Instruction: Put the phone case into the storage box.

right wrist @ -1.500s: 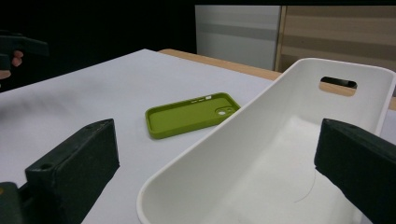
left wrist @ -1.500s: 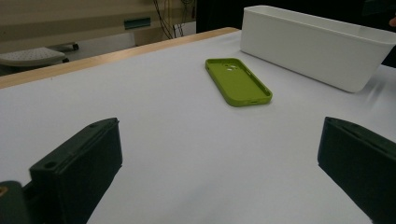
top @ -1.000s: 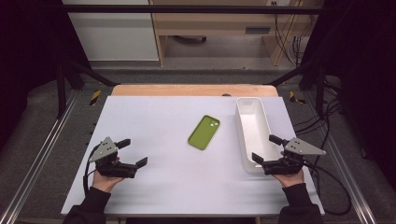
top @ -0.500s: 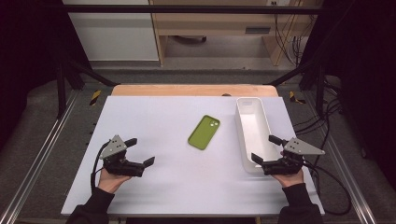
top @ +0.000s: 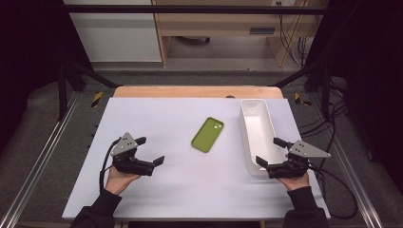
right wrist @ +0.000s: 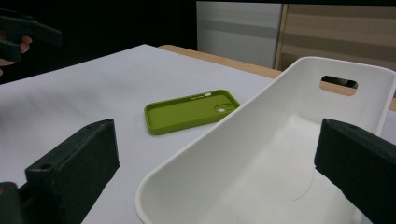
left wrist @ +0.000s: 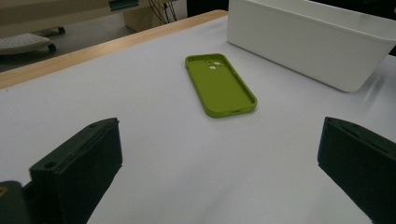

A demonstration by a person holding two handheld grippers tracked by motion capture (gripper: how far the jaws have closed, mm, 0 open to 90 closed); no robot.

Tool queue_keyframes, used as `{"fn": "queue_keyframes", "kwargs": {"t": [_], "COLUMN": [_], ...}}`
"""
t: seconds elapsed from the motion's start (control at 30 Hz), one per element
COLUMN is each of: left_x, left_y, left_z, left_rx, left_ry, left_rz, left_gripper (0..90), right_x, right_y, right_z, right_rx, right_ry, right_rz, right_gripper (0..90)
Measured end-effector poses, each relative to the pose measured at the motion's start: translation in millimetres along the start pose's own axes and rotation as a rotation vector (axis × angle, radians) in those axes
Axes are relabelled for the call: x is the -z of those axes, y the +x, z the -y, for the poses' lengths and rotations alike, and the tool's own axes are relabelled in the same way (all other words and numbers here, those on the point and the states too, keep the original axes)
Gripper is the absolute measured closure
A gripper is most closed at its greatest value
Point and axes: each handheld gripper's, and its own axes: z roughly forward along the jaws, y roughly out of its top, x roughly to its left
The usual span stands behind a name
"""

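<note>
Both tongs are spread wide and grasp nothing. The left gripper (top: 151, 151) points toward the green phone case (top: 207, 134), which lies flat just left of the white bin (top: 256, 102), its long axis parallel to the bin's side. The right gripper (top: 271, 152) straddles the bin's near end, slightly nearer the case. White table (top: 157, 114), dark room beyond.
</note>
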Motion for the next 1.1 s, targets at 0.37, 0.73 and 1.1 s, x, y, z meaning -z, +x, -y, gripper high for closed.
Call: {"fn": "queue_keyframes", "kwargs": {"t": [0.37, 0.73, 1.1], "left_x": [-11.7, -30.0, -50.8], "left_y": [-0.1, -0.2, 0.9], "left_z": [-17.0, -33.6, -41.7], "left_rx": [-0.007, -0.02, -0.014], "left_ry": [-0.01, 0.0, 0.02], "left_rz": [0.003, -0.001, -0.004], "left_gripper": [0.0, 0.0, 0.0], "right_x": [1.0, 0.7, 0.8], "right_y": [0.0, 0.2, 0.1], "right_z": [-0.2, -0.1, -0.2], "right_rx": [0.002, 0.006, 0.007], "right_ry": [-0.001, 0.0, -0.002], "right_rz": [0.004, -0.001, 0.0], "right_gripper": [0.3, 0.2, 0.3]}}
